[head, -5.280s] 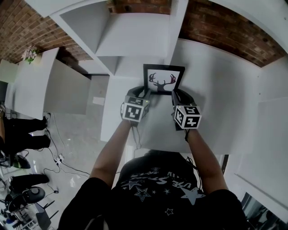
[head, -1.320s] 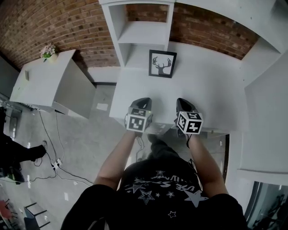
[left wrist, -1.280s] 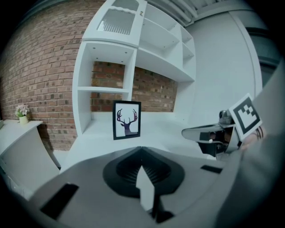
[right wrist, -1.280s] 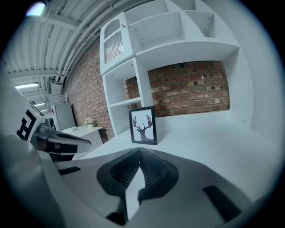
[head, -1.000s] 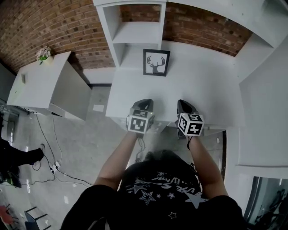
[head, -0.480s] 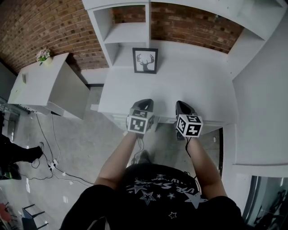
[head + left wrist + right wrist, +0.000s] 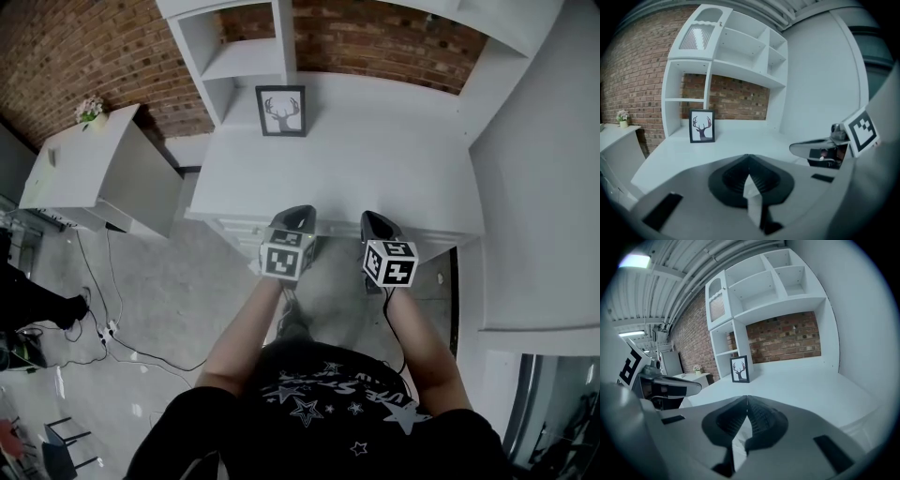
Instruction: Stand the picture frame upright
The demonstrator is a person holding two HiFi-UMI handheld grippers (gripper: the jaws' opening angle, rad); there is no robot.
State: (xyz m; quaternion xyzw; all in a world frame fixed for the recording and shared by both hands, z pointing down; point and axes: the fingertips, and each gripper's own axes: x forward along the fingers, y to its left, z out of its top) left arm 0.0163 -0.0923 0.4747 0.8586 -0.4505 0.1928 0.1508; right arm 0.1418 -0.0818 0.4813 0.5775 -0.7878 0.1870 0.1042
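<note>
The black picture frame (image 7: 281, 111) with a deer-head print stands upright at the back left of the white desk (image 7: 375, 169), next to the shelf unit; it shows too as the frame (image 7: 702, 126) in the left gripper view and the frame (image 7: 740, 369) in the right gripper view. My left gripper (image 7: 302, 217) and right gripper (image 7: 372, 223) hover side by side at the desk's near edge, well apart from the frame. Both are shut with nothing between the jaws. The left gripper (image 7: 748, 157) and right gripper (image 7: 747, 398) show their tips pressed together.
A white shelf unit (image 7: 239, 47) rises behind the frame against a brick wall (image 7: 375, 37). A tall white panel (image 7: 534, 159) bounds the desk's right side. A white cabinet (image 7: 84, 169) with a small flower pot (image 7: 90, 111) stands to the left. Cables lie on the floor.
Both grippers have drawn back from the desk toward its near edge, and the frame now sits farther away, still standing upright where it was left.
</note>
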